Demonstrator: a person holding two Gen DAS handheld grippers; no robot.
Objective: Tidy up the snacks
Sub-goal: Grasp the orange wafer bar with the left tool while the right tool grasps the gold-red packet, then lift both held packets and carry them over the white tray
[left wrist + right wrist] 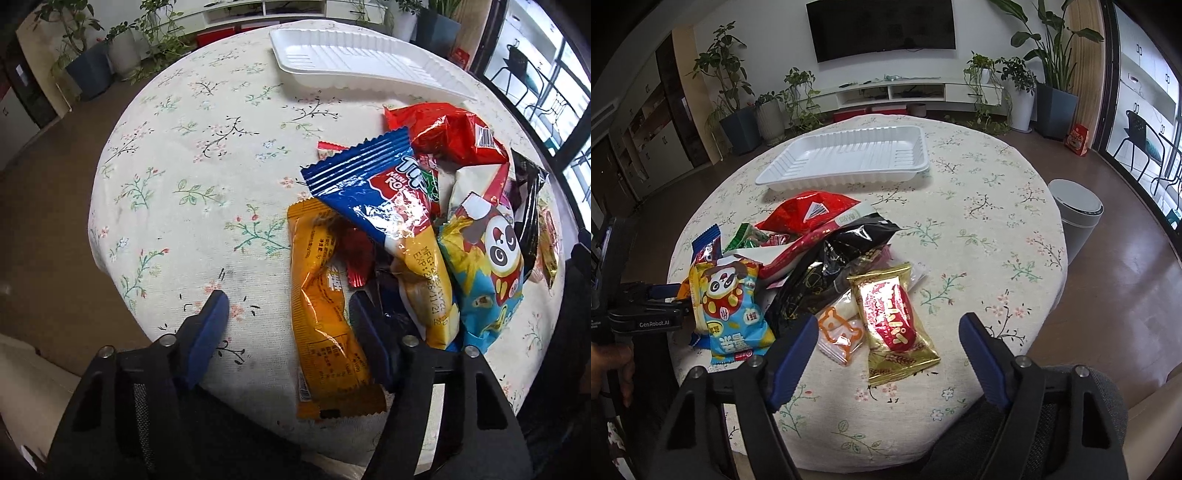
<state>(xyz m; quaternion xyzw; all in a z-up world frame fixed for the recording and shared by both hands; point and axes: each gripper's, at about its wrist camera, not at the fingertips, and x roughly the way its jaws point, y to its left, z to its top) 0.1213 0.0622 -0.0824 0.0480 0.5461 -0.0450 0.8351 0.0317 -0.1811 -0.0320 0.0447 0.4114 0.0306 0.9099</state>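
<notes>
A pile of snack packets lies on the round floral table (177,155). In the left wrist view my left gripper (290,306) is open and straddles an orange packet (321,310). The right finger (364,314) is close against the packet, while the left one stands clear of it. Beside it lie a blue packet (369,184), a panda packet (491,266) and a red bag (454,136). In the right wrist view my right gripper (888,323) is open over a gold-and-red packet (894,321); neither pad touches it. The white tray (849,158) is empty at the far side.
A black bag (827,266) and a small clear bear packet (838,332) lie in the pile. The left gripper (653,295) and a hand (613,365) show at the left edge. A grey bin (1078,218) stands right of the table; potted plants line the far wall.
</notes>
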